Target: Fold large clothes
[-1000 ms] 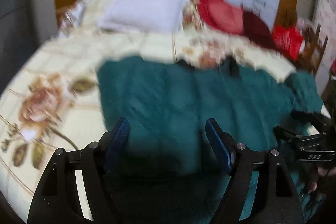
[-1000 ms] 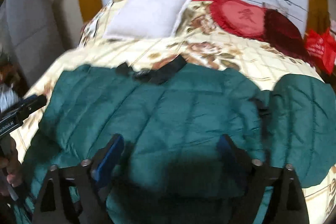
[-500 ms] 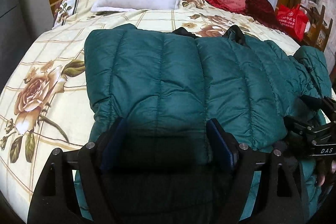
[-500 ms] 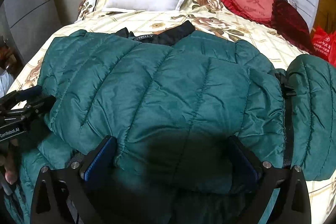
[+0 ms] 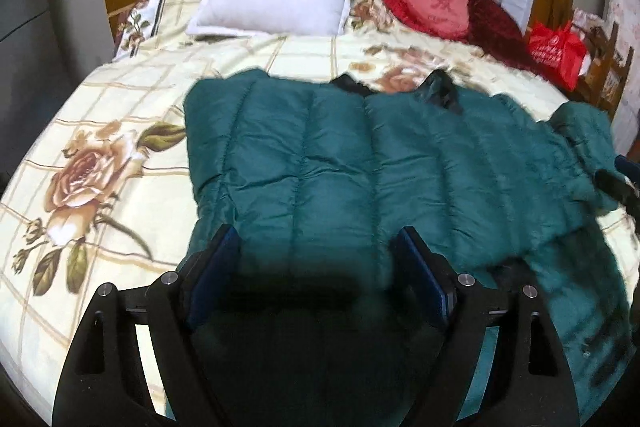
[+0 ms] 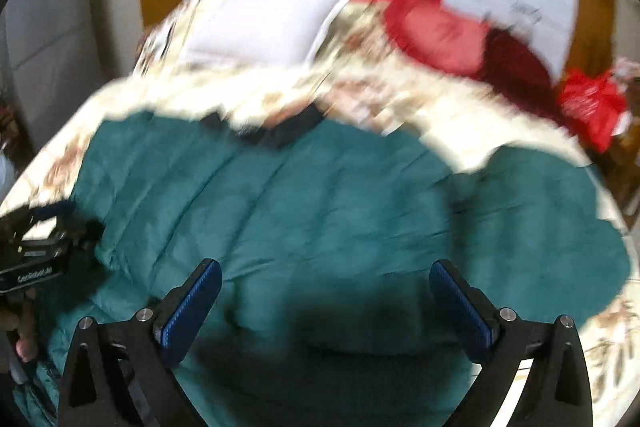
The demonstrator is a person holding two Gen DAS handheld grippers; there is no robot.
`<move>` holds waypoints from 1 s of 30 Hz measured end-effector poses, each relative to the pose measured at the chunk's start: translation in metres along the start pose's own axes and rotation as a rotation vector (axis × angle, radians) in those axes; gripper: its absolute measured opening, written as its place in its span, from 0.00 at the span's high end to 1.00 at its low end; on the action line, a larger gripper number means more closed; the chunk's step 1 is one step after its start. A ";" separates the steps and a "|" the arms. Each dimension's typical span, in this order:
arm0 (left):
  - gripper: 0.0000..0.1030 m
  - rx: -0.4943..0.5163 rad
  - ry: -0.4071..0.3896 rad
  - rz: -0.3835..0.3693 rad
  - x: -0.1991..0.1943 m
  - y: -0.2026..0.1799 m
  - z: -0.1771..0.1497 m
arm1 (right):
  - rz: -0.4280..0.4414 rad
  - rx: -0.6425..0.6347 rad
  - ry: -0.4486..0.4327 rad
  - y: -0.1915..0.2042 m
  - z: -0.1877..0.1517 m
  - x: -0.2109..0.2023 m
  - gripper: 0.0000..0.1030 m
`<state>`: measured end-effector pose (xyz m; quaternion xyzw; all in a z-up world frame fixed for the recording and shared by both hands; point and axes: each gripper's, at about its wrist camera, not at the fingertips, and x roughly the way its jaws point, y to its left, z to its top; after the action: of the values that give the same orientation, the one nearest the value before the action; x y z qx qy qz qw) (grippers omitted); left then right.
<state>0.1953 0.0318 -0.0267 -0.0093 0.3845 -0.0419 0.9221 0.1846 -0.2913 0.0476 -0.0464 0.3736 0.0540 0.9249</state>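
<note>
Both tongs hang apart, clamping nothing: the left gripper (image 5: 316, 267) and right gripper (image 6: 324, 297) just hover over the jacket (image 5: 392, 167). It lies spread below and ahead of them on the bed (image 5: 100, 131), probably so the sides fold in easily.

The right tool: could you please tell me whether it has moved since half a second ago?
Yes. The right tool has pulled back and up from the green down jacket: more of the wall above the white pillow now shows.

Jacket (image 5: 380, 163) spread across near half of bed (image 5: 100, 115); pillow (image 5: 276, 1) behind it to the left, cushions (image 5: 436, 3) behind to the right, bag (image 5: 554, 47) beyond bed's right edge.
</note>
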 end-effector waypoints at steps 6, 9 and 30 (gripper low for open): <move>0.21 -0.047 -0.022 -0.040 -0.053 -0.006 -0.026 | -0.166 0.246 0.016 -0.130 -0.038 -0.029 0.00; 0.21 -0.044 -0.014 -0.073 -0.053 -0.013 -0.036 | -0.268 0.387 -0.012 -0.201 -0.057 -0.038 0.00; 0.20 0.012 0.110 -0.029 -0.005 -0.026 -0.049 | -0.123 0.642 0.072 -0.394 -0.065 0.046 0.18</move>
<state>0.1554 0.0069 -0.0563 -0.0073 0.4342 -0.0581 0.8989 0.2264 -0.6868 -0.0131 0.2230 0.4003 -0.1242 0.8801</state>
